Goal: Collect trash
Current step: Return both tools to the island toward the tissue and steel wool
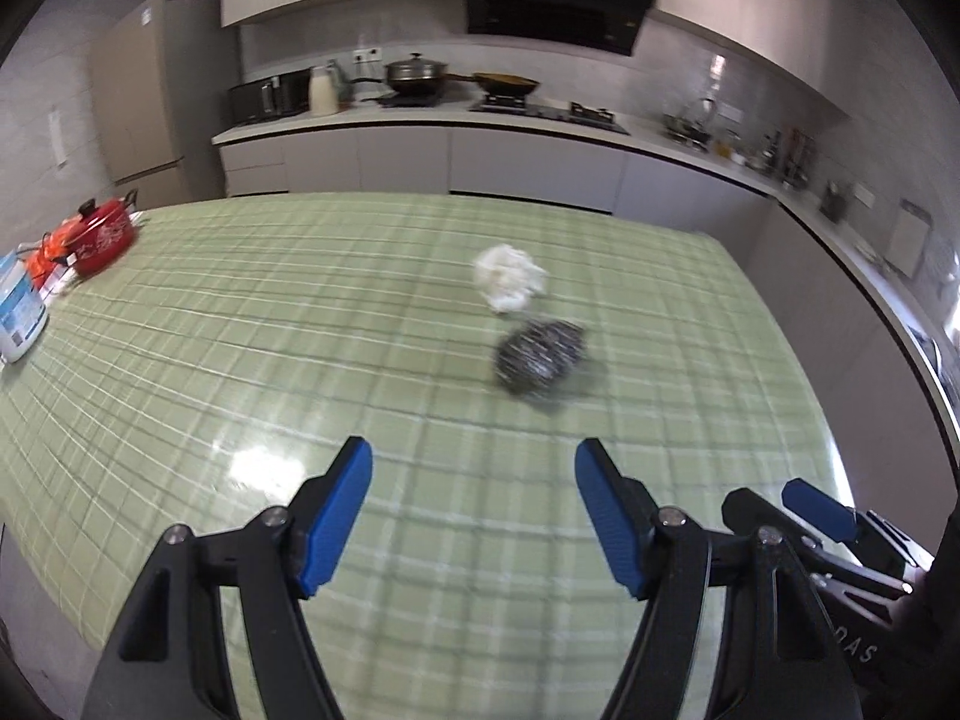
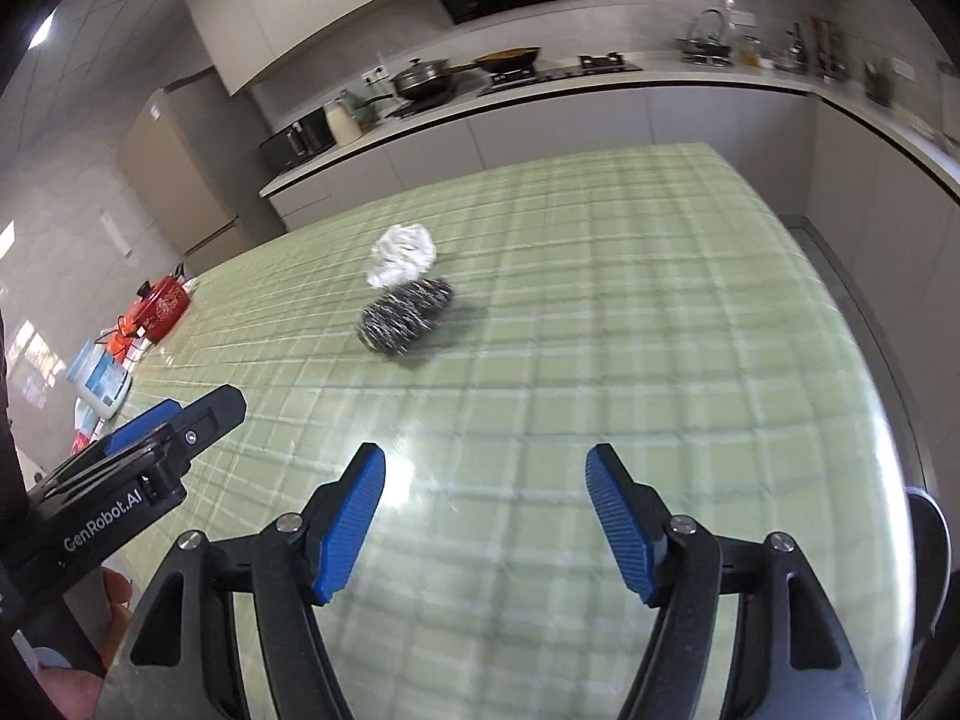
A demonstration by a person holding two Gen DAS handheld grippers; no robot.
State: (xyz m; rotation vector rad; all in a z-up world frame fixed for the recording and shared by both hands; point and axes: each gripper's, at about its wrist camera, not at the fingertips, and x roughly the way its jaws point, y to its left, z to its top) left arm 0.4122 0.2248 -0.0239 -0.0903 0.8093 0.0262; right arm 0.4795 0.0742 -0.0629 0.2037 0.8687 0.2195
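Observation:
A crumpled white paper ball (image 1: 510, 277) (image 2: 403, 254) lies on the green checked tablecloth (image 1: 240, 330) (image 2: 630, 312). Just in front of it and touching it sits a dark, shiny crumpled wrapper (image 1: 540, 355) (image 2: 405, 315). My left gripper (image 1: 474, 510) hovers open over the cloth, well short of both, nothing between its blue pads. My right gripper (image 2: 486, 516) is also open and empty, the trash ahead and to its left. In the left wrist view the right gripper (image 1: 804, 510) shows at the lower right; in the right wrist view the left gripper (image 2: 174, 420) shows at the lower left, a hand under it.
A red pot (image 1: 99, 234) (image 2: 161, 306) and a white-and-blue container (image 1: 18, 306) (image 2: 102, 384) stand at the table's left edge. The table's right edge (image 2: 864, 360) drops to the floor. Behind runs a kitchen counter (image 1: 420, 114) with pans and a stove.

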